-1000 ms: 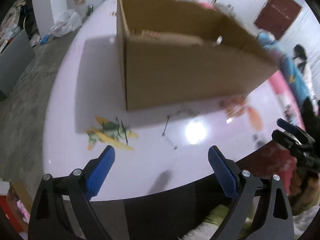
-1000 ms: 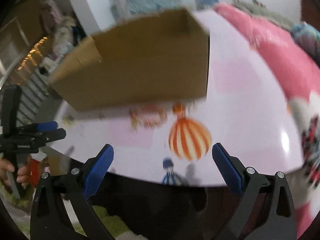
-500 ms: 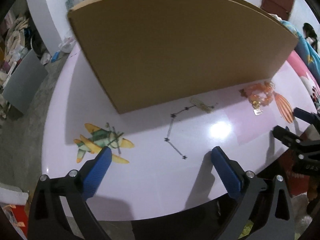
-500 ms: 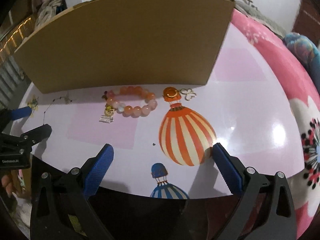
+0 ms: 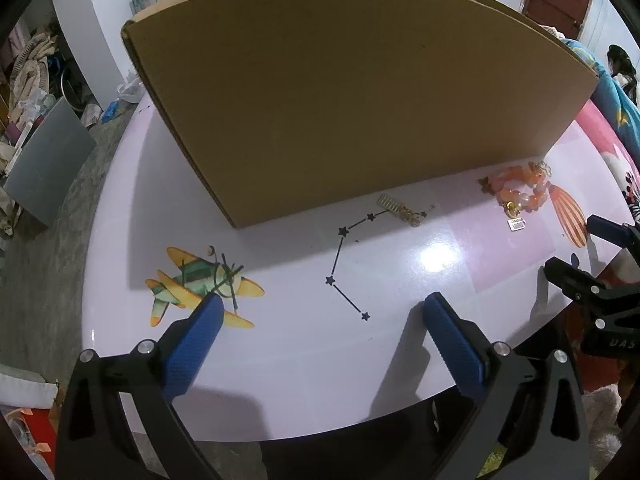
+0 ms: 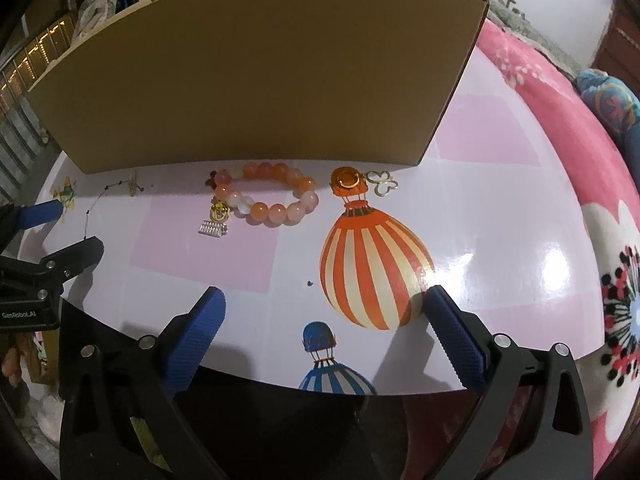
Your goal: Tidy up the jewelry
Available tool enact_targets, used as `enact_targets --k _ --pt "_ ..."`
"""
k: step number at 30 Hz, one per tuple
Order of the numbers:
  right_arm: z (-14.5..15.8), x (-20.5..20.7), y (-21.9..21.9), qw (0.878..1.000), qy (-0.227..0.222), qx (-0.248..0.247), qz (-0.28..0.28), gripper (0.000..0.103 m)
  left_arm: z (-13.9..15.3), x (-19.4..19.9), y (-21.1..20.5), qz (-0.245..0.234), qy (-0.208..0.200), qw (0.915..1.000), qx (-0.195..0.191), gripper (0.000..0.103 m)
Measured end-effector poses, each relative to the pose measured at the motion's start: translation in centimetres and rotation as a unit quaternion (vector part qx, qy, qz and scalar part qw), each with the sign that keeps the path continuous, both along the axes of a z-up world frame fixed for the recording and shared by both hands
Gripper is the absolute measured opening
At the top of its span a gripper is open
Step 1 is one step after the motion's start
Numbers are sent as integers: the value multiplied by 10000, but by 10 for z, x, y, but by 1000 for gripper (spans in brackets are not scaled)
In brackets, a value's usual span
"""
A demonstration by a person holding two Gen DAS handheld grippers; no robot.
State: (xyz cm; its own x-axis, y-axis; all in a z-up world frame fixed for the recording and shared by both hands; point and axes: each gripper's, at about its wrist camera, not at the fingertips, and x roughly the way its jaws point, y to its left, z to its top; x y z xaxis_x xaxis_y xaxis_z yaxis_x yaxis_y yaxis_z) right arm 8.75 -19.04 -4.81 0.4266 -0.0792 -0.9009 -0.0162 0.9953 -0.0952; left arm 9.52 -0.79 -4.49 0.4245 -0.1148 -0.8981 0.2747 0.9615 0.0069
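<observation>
A brown cardboard box (image 5: pixel 352 92) stands on the white printed table (image 5: pixel 280 360); it also shows in the right wrist view (image 6: pixel 260 80). In front of it lie an orange bead bracelet (image 6: pixel 266 196) with a charm (image 6: pixel 214 226), a gold butterfly ring (image 6: pixel 383 182), a gold round piece (image 6: pixel 347 179) and a gold chain piece (image 5: pixel 400 210). The bracelet also shows in the left wrist view (image 5: pixel 520 192). My left gripper (image 5: pixel 320 320) is open and empty near the table's front edge. My right gripper (image 6: pixel 324 312) is open and empty, below the bracelet.
The table carries printed pictures: a plane (image 5: pixel 200 288), a star line (image 5: pixel 344 264), striped balloons (image 6: pixel 372 268). A pink blanket (image 6: pixel 560 92) lies to the right. Clutter and a grey panel (image 5: pixel 44 164) stand on the floor at left.
Both views have dropped lower and closer to the table, so the box now hides its inside. Both grippers stay open and empty.
</observation>
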Motion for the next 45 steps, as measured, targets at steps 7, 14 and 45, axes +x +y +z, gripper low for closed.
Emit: enact_targets --k 7,14,45 --pt "-1 4 -3 9999 125 -24 -43 95 2 -7 -2 8 30 10000 11 99" --pt "-1 0 -3 10000 41 -21 -35 95 1 -8 -1 4 -4 10000 4 99" --pt "69 60 -60 9895 -882 1145 22 95 53 37 21 247 -919 9936 -610 99"
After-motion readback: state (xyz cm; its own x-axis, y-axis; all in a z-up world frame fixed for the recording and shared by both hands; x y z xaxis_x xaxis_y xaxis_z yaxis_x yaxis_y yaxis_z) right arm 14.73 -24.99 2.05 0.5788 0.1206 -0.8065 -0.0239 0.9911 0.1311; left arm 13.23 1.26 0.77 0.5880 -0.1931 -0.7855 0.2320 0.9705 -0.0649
